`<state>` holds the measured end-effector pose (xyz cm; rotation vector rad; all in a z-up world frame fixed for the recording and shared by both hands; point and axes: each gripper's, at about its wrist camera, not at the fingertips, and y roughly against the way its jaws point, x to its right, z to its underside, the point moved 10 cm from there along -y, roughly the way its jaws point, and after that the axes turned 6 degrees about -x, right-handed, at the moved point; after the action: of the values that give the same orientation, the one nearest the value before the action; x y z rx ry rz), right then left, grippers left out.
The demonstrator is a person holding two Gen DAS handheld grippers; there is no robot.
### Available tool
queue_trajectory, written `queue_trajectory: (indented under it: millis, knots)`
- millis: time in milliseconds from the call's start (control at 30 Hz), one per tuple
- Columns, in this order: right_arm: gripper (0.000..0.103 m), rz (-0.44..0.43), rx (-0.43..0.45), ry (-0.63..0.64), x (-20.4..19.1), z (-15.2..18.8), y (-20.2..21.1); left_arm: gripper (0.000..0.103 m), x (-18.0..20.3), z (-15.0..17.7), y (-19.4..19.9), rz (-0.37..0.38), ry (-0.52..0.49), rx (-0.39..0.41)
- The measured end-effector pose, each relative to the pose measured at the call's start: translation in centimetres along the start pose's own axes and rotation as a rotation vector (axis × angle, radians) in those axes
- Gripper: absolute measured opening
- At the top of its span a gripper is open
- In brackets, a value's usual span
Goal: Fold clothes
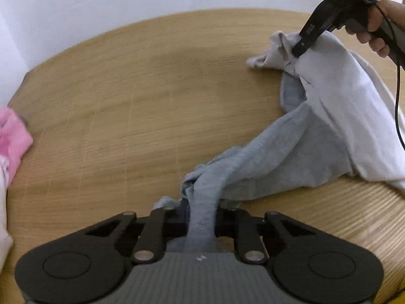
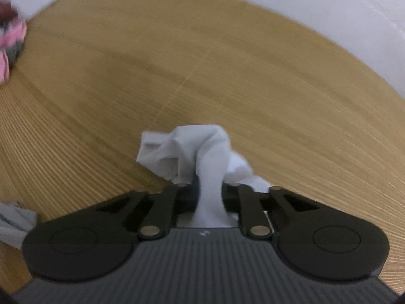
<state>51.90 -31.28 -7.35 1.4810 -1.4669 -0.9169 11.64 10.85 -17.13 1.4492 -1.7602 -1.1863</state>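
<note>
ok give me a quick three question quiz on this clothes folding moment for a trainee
1. True or false: the left gripper is open and holds nothing.
2. What lies at the left edge of the wooden table? A) a pink garment B) a blue towel C) a black shoe
3. Fill in: the right gripper is shut on the ____ part of the clothing.

Key
1. False: it is shut on the grey cloth.
2. A: the pink garment.
3. White: the white cloth is bunched between its fingers, and in the left wrist view it joins the grey cloth.
</note>
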Motion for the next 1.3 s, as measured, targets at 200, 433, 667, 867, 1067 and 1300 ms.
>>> queue_trajectory:
  millis: [200,433,667,867,1067,1300]
  knots:
    - [0.008,0.149,0.259,-0.131,8.0,-2.3,10.9,0.012,-0.6,-9.7,4.8,-0.076,-0.043,0.212]
    - [0.008,0.43,0.741,-0.127,13.1,-4.7,34.7,0.012,-0.8,-23.9,17.7,-0.205,-0.056,0.607]
    - [0.008,0.473,0.766,-0.102,8.6,5.2,38.5,0.015,-1.8,-20.0,18.0,-0.233,-0.016,0.566]
    - [0.012,0.052,0.313,-0.083,-2.1,17.2,21.0,0.016,-7.0,-9.0,8.0,-0.264,0.17,0.184]
    - [0.011,-0.017,0.208,0.157,-8.0,20.3,17.3,0.021,-13.0,1.0,5.2,-0.323,0.218,-0.067]
    - [0.071,0.108,0.23,0.038,4.4,15.2,15.2,0.043,-9.9,2.9,6.0,-0.152,0.096,-0.032]
